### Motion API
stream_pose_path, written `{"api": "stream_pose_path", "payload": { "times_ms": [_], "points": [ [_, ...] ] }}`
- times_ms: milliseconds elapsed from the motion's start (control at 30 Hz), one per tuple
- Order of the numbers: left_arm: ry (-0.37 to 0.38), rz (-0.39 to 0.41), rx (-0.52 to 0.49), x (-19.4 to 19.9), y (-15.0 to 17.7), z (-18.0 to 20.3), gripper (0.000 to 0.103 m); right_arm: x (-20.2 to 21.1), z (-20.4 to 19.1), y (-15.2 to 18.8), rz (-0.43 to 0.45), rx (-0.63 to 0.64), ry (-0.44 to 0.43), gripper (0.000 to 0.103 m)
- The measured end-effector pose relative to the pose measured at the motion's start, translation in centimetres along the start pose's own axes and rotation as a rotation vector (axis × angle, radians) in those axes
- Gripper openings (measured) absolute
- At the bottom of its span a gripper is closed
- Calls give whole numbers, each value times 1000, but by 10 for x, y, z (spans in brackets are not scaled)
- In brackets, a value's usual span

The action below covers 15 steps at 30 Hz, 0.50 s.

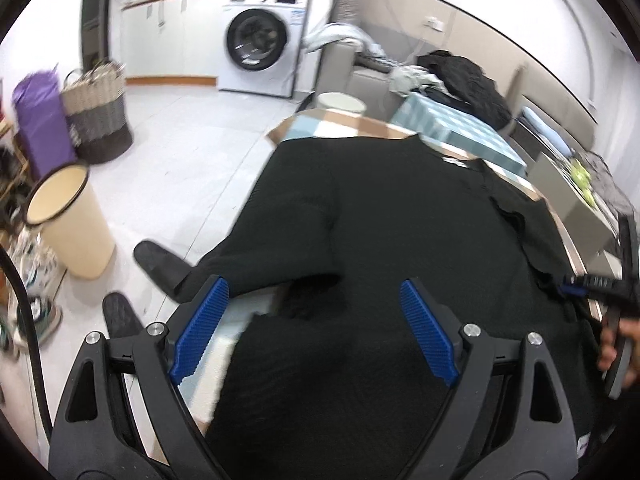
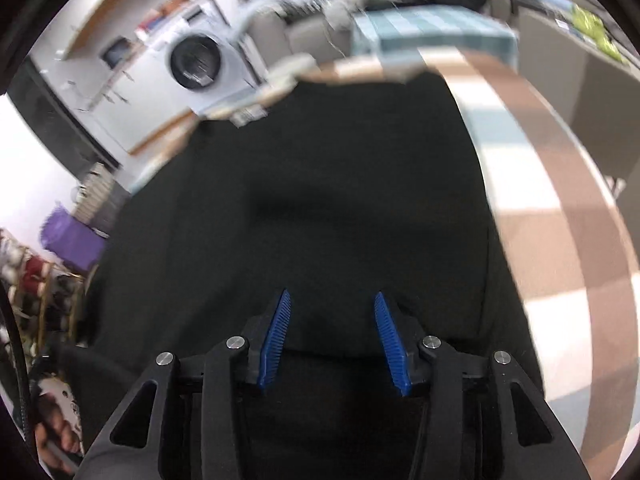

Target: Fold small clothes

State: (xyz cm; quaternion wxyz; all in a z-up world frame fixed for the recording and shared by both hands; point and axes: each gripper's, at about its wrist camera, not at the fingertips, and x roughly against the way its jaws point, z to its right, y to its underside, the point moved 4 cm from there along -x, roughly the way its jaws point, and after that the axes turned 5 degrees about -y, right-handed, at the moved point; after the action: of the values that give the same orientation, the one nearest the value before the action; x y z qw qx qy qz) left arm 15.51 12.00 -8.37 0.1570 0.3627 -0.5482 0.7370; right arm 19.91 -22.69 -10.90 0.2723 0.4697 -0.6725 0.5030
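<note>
A black garment lies spread over a table with a brown, white and pale blue checked cloth; one part hangs off the near left edge. My left gripper is open just above its near part, with nothing between the blue pads. My right gripper shows at the right edge of the left wrist view, at the garment's right side. In the right wrist view the same garment fills the middle, and my right gripper is open over it, holding nothing. That view is blurred.
A cream bin, a woven basket and a purple bag stand on the floor to the left. A washing machine is at the back. A sofa with a clothes pile lies beyond the table.
</note>
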Motion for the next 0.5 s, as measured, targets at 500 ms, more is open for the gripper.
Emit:
{"api": "stream_pose_path", "payload": {
  "times_ms": [500],
  "points": [
    [312, -185, 457, -27, 4, -90, 75, 54, -34, 26, 129, -13, -90, 52]
  ]
}}
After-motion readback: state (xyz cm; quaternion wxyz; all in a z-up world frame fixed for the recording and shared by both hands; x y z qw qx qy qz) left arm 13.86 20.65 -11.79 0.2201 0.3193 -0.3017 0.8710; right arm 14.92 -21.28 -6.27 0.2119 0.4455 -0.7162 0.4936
